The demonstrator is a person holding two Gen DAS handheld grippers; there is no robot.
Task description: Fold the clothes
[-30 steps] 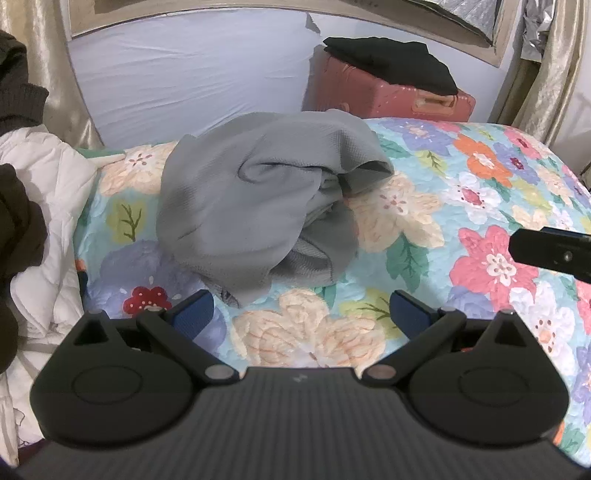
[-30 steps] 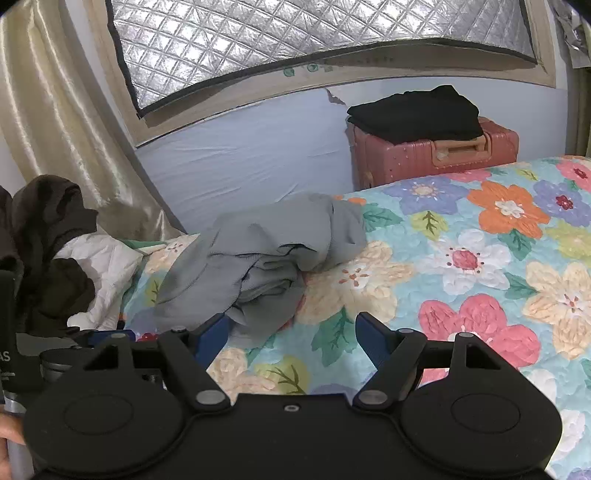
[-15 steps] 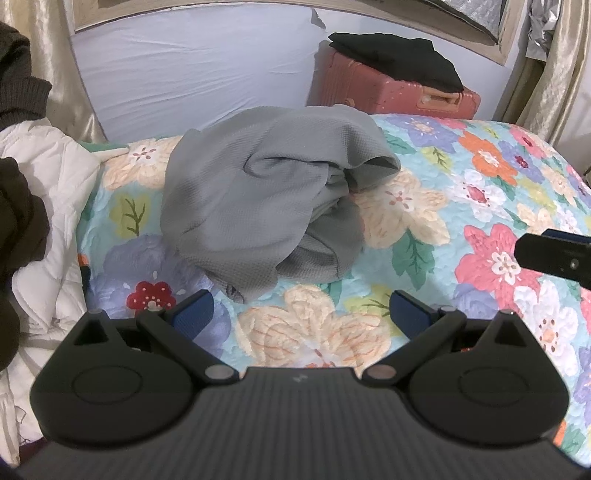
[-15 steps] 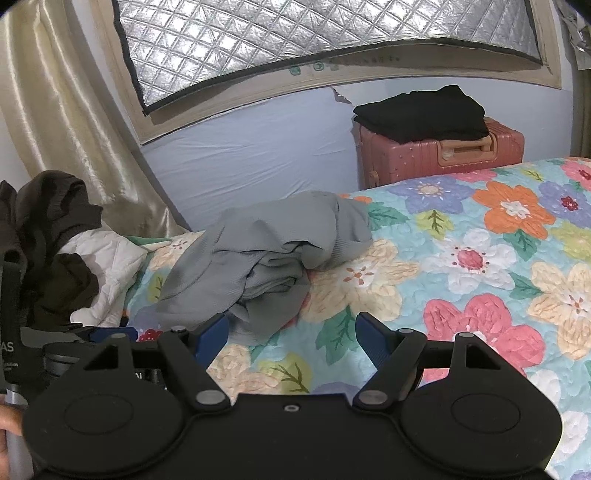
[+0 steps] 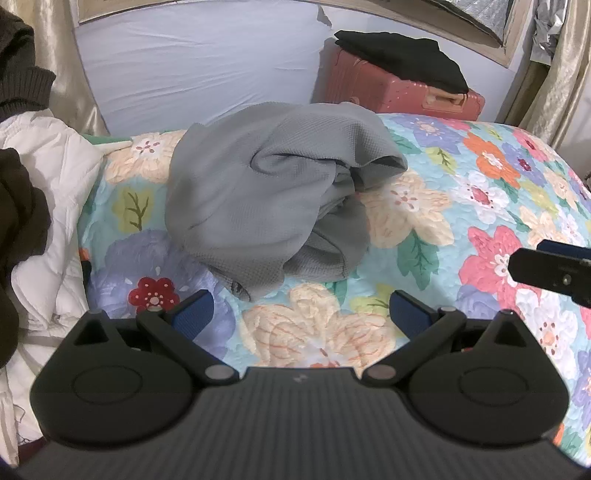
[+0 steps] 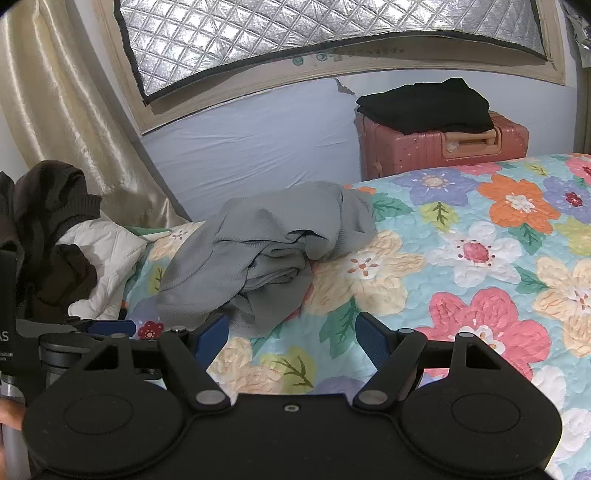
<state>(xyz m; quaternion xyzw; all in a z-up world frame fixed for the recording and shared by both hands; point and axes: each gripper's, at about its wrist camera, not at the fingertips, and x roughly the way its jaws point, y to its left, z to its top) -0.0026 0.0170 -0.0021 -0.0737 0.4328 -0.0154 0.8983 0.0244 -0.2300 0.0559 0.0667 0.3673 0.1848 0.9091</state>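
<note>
Gray shirt (image 5: 266, 206) lay crumpled, far left on floral quilt (image 5: 424, 221). Looked soft, light, limp; likely to sag. Best pinched at near hem corner. Left gripper (image 5: 301, 308) spread wide, empty. Right gripper (image 6: 291, 332) likewise, short of cloth.

Floral quilt (image 5: 424, 229), pink suitcase (image 6: 439, 147) by the wall, beige curtain (image 6: 55, 110), quilted silver window cover (image 6: 295, 33)
</note>
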